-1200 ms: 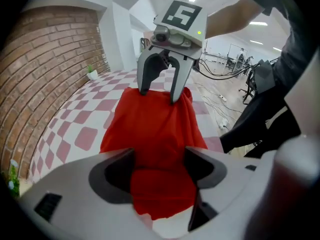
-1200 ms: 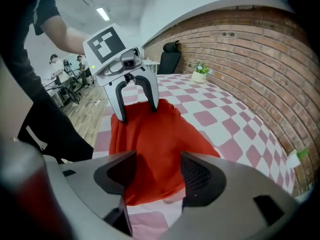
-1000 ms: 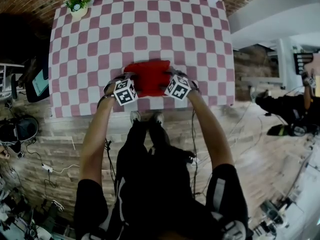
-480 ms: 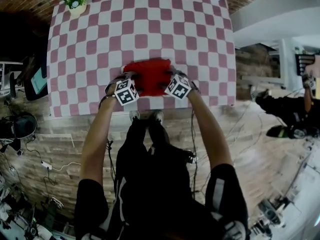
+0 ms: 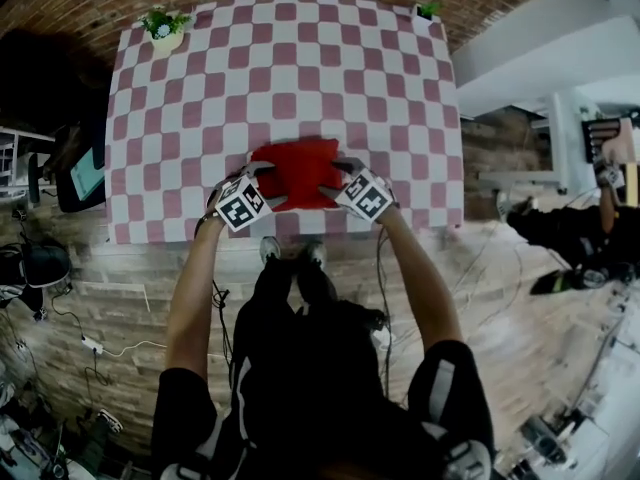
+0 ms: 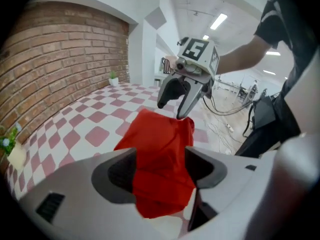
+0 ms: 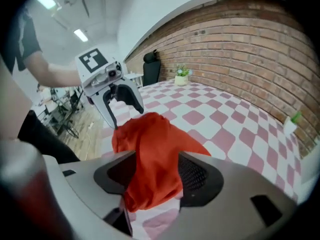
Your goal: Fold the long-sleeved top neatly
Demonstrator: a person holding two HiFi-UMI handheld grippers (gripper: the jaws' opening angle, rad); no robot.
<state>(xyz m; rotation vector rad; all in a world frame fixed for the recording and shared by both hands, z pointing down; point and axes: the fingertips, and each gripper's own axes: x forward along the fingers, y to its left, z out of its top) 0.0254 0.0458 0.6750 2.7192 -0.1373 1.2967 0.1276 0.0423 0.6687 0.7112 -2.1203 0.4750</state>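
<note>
The red long-sleeved top [image 5: 296, 173] is bunched into a small folded bundle near the front edge of the checkered table [image 5: 290, 68]. My left gripper [image 5: 266, 194] is shut on the top's left side [image 6: 161, 154], with red cloth pinched between its jaws. My right gripper [image 5: 340, 190] is shut on the top's right side [image 7: 155, 156] in the same way. The cloth hangs between the two grippers, lifted a little off the table. From each gripper view the other gripper shows across the bundle: the right gripper [image 6: 177, 96], the left gripper [image 7: 120, 104].
A small potted plant [image 5: 163, 26] stands at the table's far left corner and another plant [image 5: 428, 11] at the far right corner. A brick wall [image 7: 240, 39] runs behind the table. Cables and gear lie on the wooden floor [image 5: 100, 298] around the person's legs.
Both grippers have moved slightly forward over the table with the red top still held between them; the bundle looks a little more gathered.
</note>
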